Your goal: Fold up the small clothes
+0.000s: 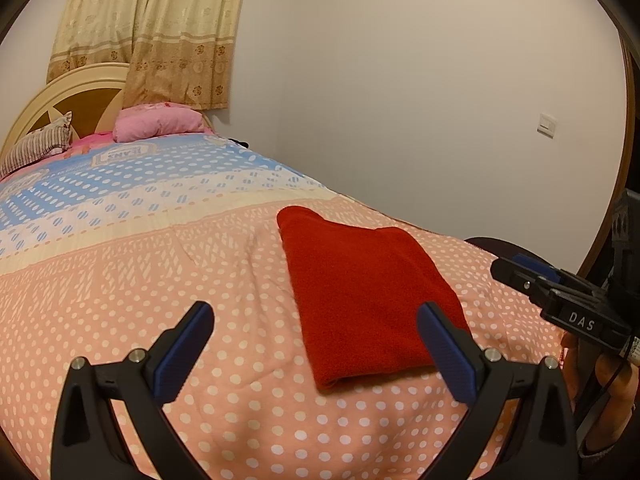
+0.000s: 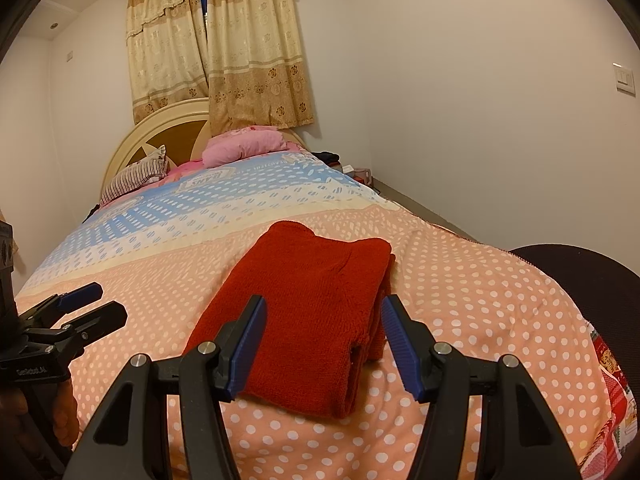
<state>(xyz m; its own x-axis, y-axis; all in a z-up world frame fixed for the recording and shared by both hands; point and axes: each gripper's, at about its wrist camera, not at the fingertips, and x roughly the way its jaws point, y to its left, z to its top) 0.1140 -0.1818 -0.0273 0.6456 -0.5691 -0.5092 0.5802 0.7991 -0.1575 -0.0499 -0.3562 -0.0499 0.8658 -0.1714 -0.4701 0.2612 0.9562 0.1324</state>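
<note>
A red knitted garment (image 1: 368, 288) (image 2: 312, 280) lies folded into a flat rectangle on the peach polka-dot quilt (image 1: 160, 280) (image 2: 460, 300). My left gripper (image 1: 314, 316) is open wide, hovering near the garment's left front corner with nothing between its blue pads. It also shows at the left edge of the right wrist view, left gripper (image 2: 104, 302). My right gripper (image 2: 324, 308) is open above the garment's near end, its pads clear of the cloth. In the left wrist view the right gripper (image 1: 516, 266) reaches in from the right edge.
The bed runs back to a pink pillow (image 2: 244, 144), a striped pillow (image 2: 136, 174) and a cream headboard (image 2: 168, 120) under beige curtains (image 2: 224, 48). A white wall runs along the right. A dark round seat (image 2: 580, 280) stands by the bed's right corner.
</note>
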